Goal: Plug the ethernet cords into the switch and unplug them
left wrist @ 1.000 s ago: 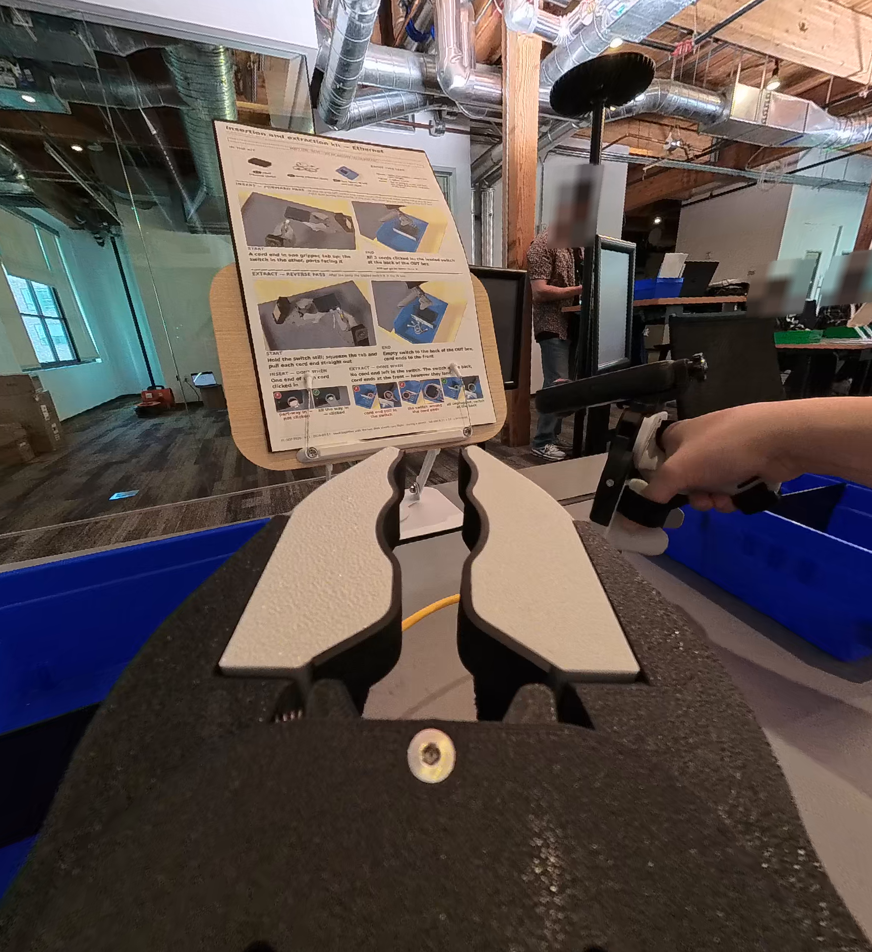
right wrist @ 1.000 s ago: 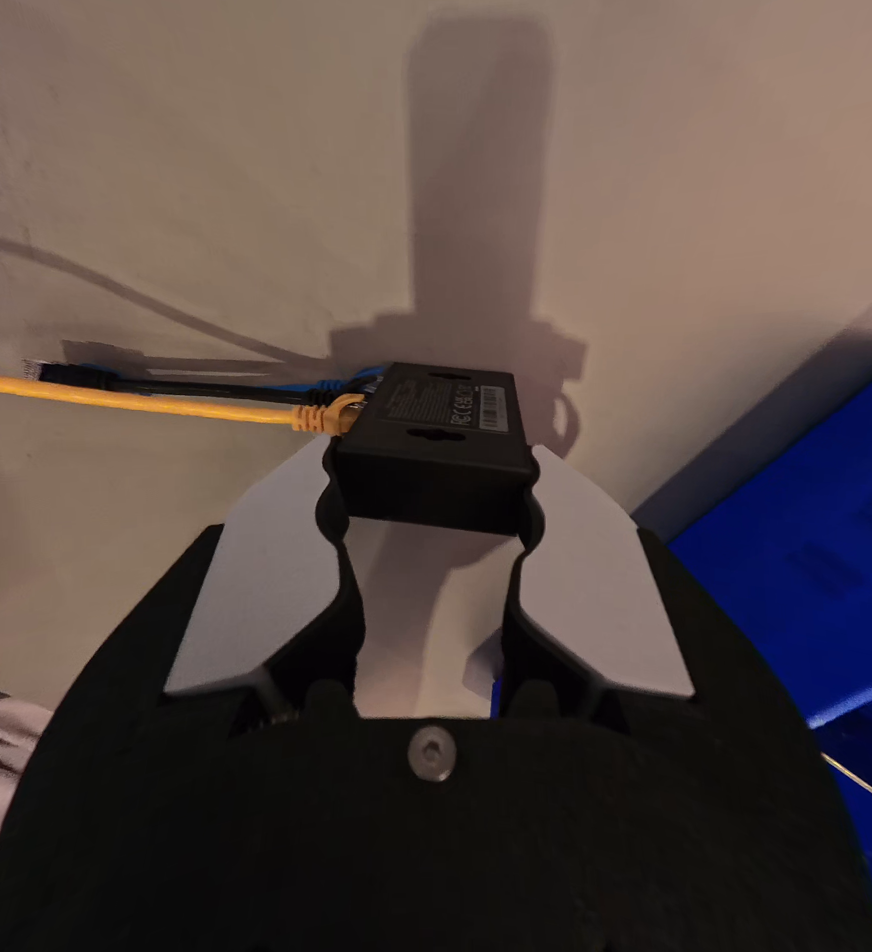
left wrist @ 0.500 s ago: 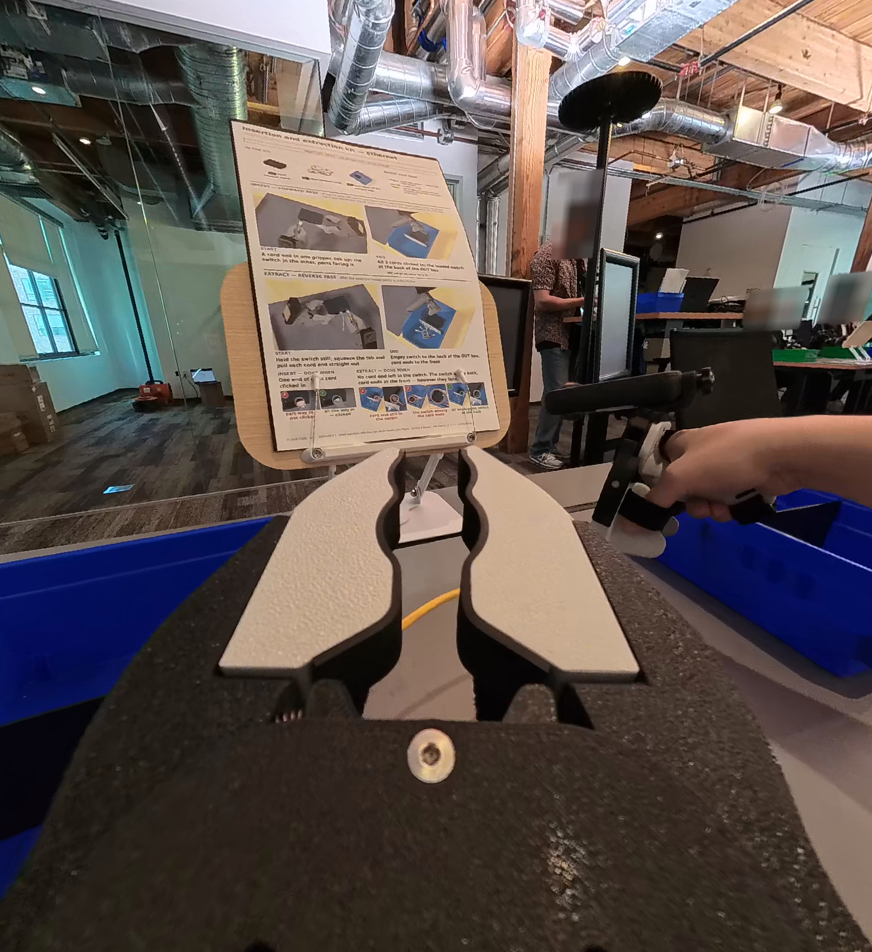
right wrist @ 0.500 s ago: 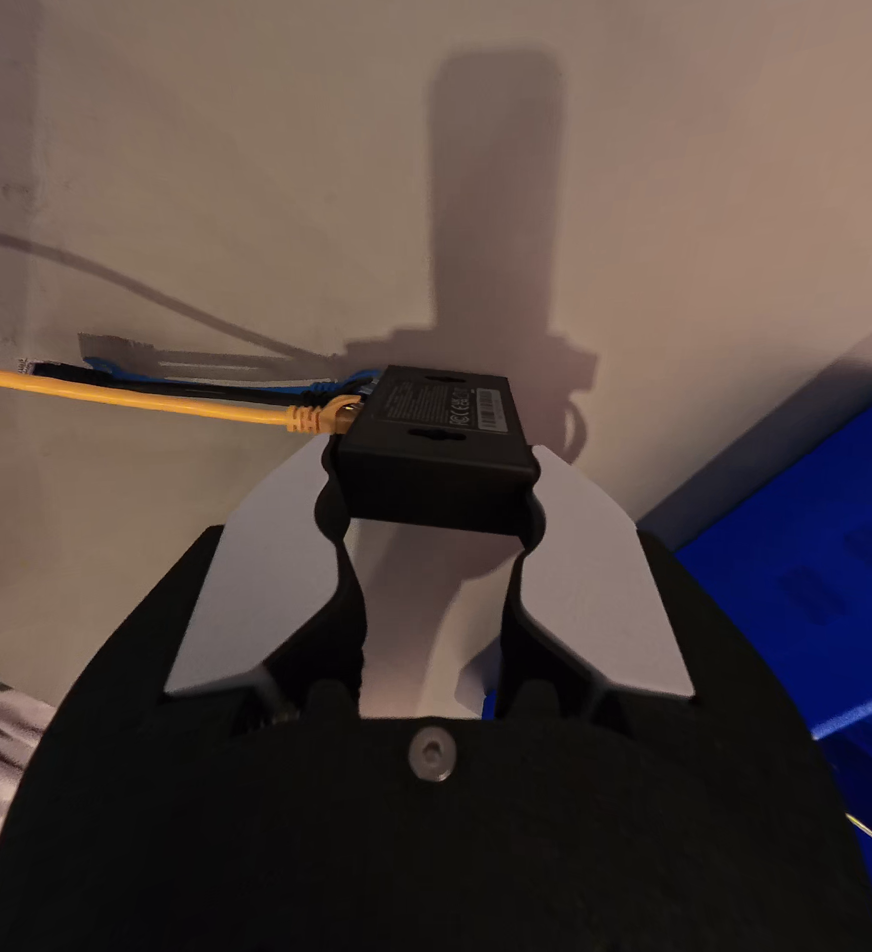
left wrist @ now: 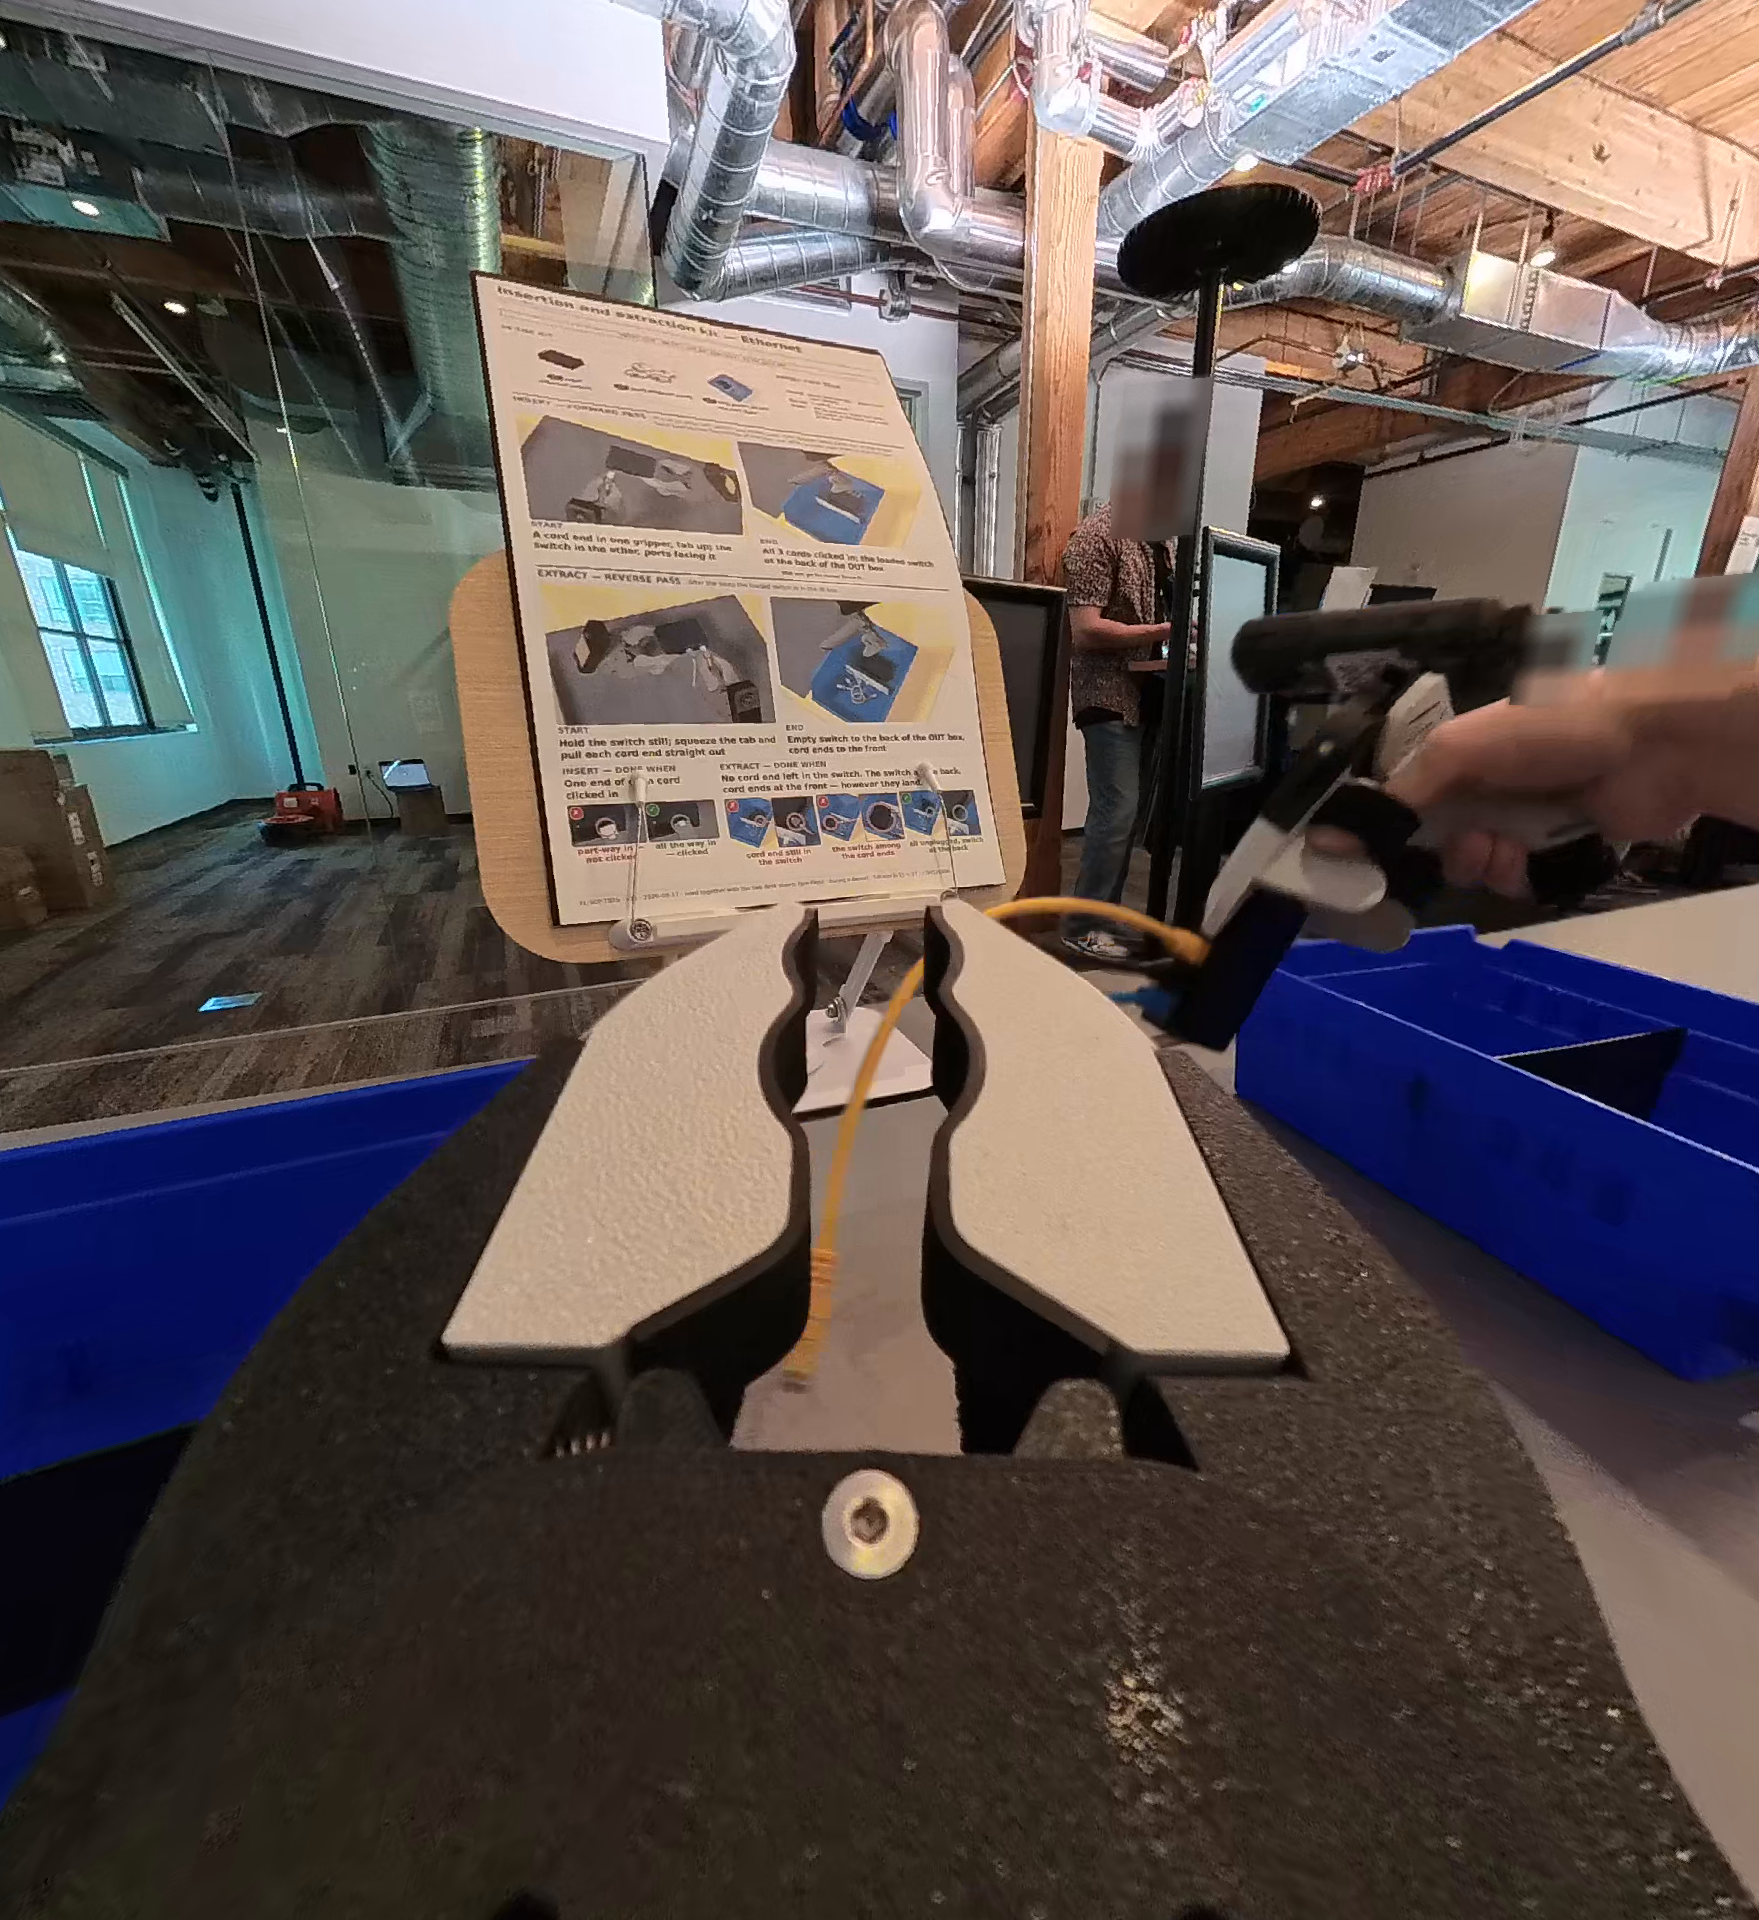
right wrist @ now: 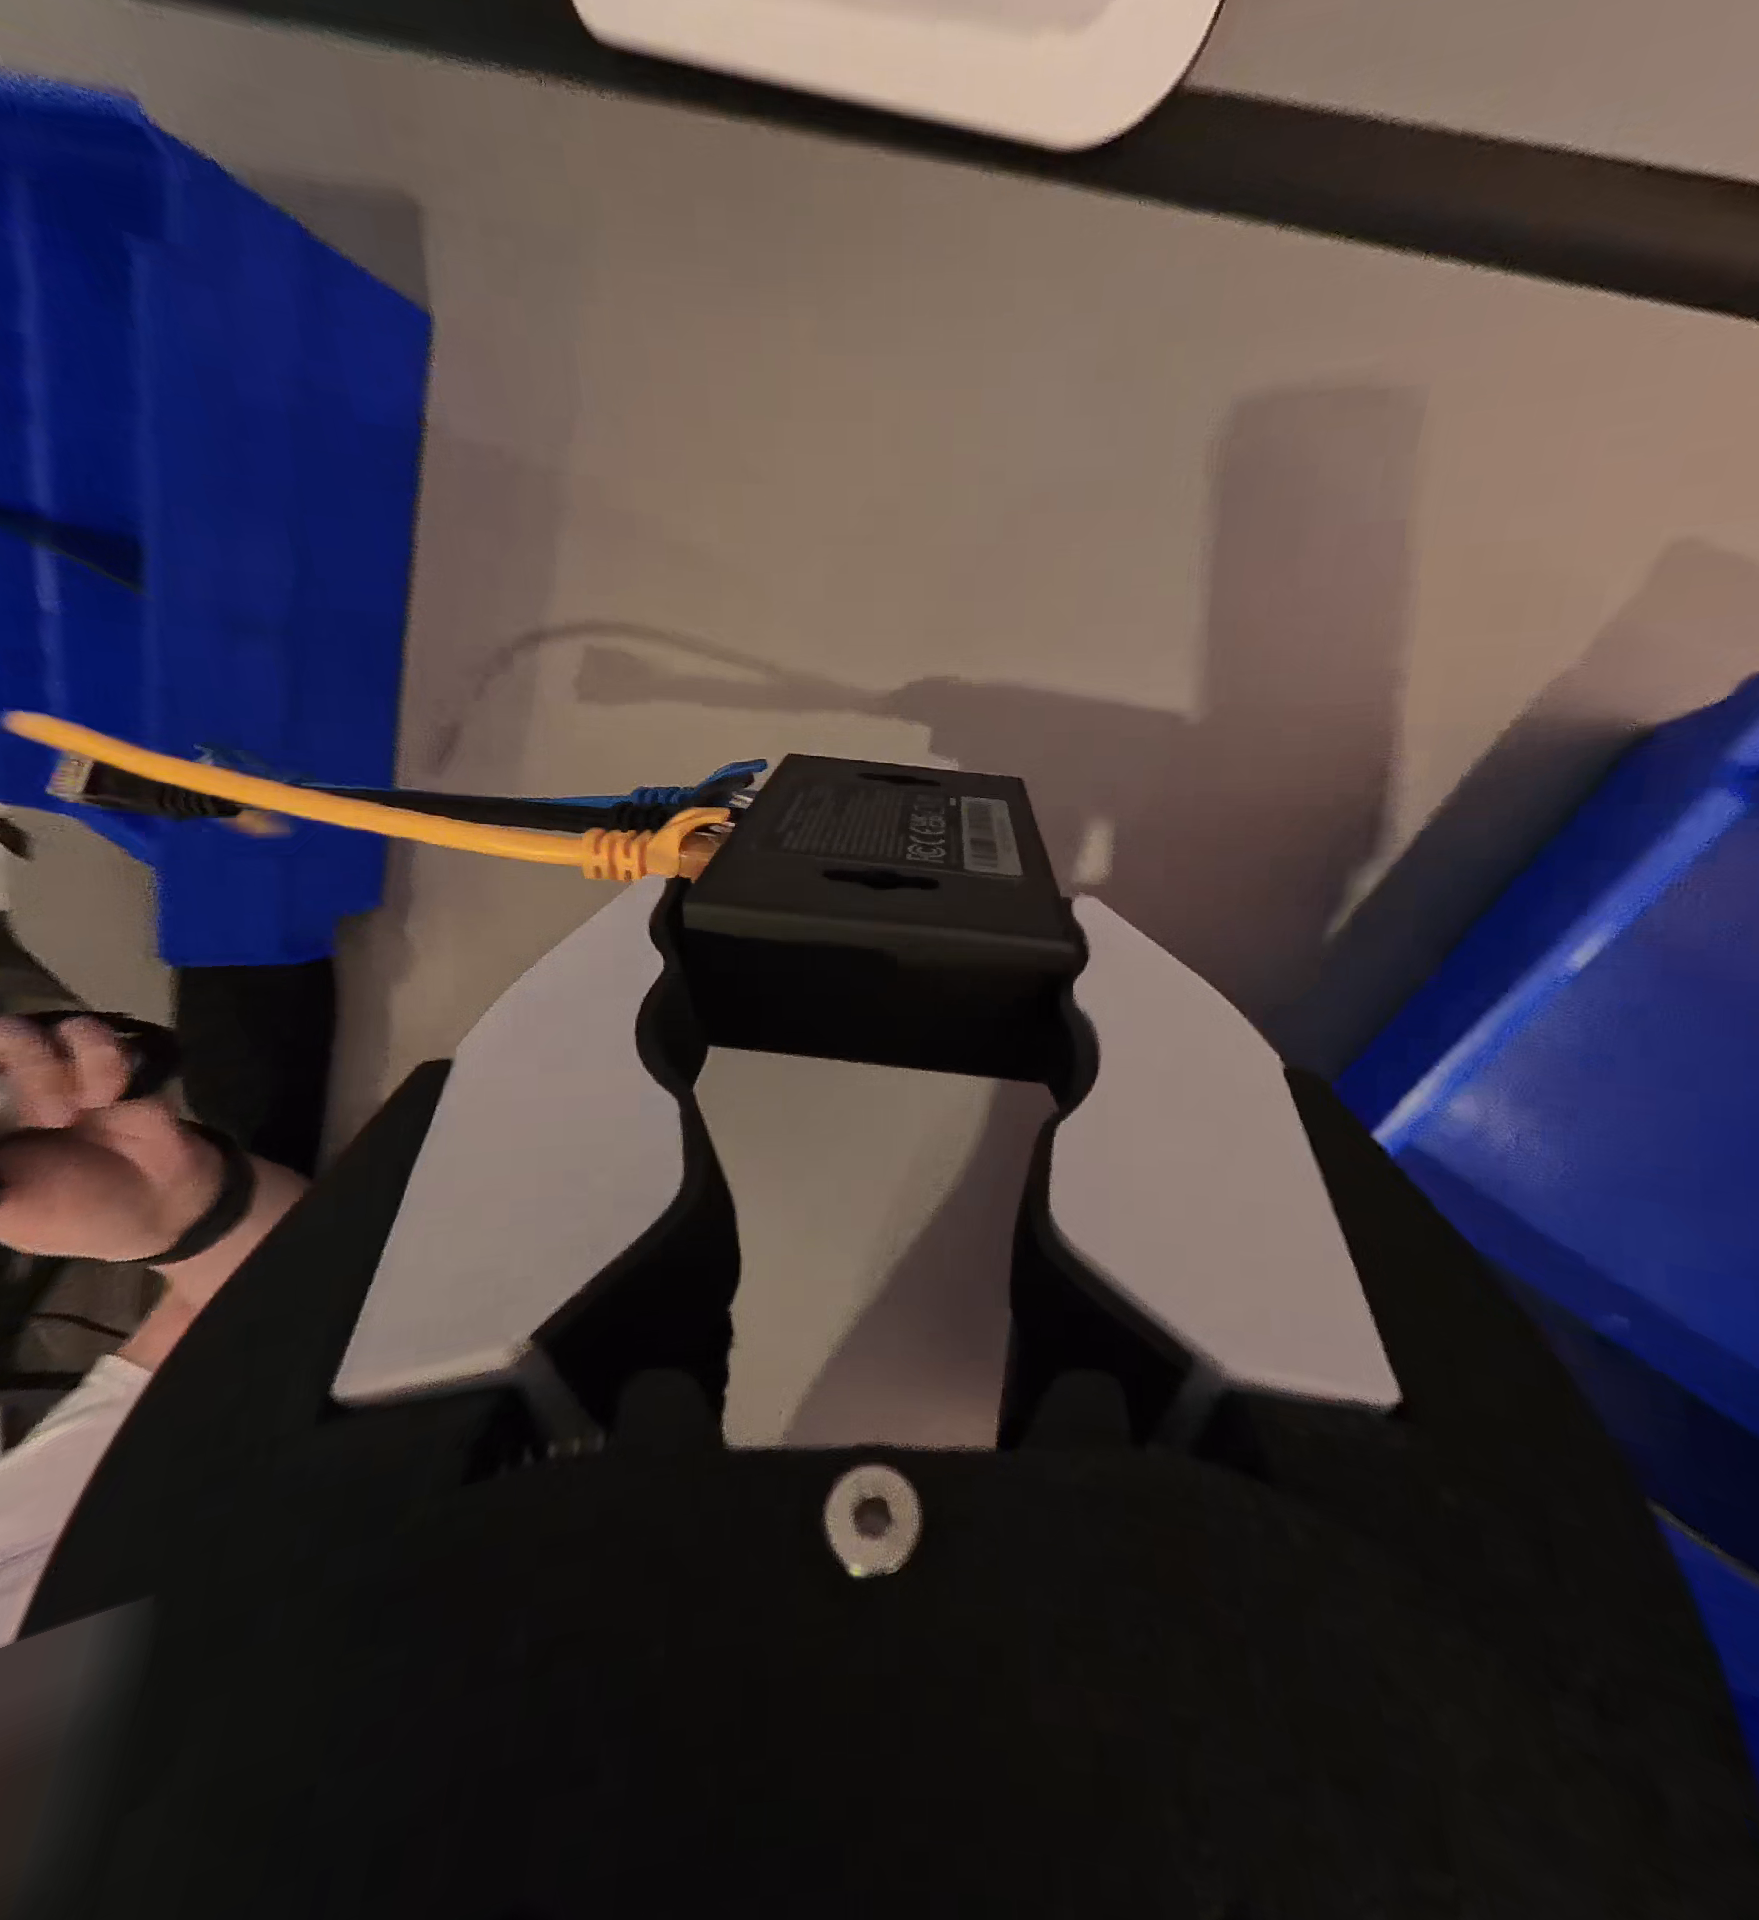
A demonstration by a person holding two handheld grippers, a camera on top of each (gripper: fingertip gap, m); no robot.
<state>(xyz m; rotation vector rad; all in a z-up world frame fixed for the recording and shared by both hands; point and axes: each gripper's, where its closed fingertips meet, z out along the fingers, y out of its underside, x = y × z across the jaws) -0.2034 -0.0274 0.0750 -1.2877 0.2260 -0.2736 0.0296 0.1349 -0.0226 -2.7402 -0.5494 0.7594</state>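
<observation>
1. The left gripper (left wrist: 867, 971) points level, its jaws slightly apart and gripping nothing; the yellow cord (left wrist: 859, 1132) hangs just ahead between them.
2. The right gripper (right wrist: 870, 961) clamps the black switch (right wrist: 875, 862), held above the bench (right wrist: 854, 468), with yellow, black and blue cords plugged into its left side.
3. Farther left, a blue bin (right wrist: 148, 499).

Matt foam, plastic and wood

The left hand-held gripper (left wrist: 867, 1023) has a rough black foam body and grainy pale fingers (left wrist: 646, 1164); right of it stands a glossy blue plastic bin (left wrist: 1540, 1143), behind it a paper sheet (left wrist: 740, 623) on a wooden board (left wrist: 485, 748); switch (right wrist: 875, 862) matt black plastic.
</observation>
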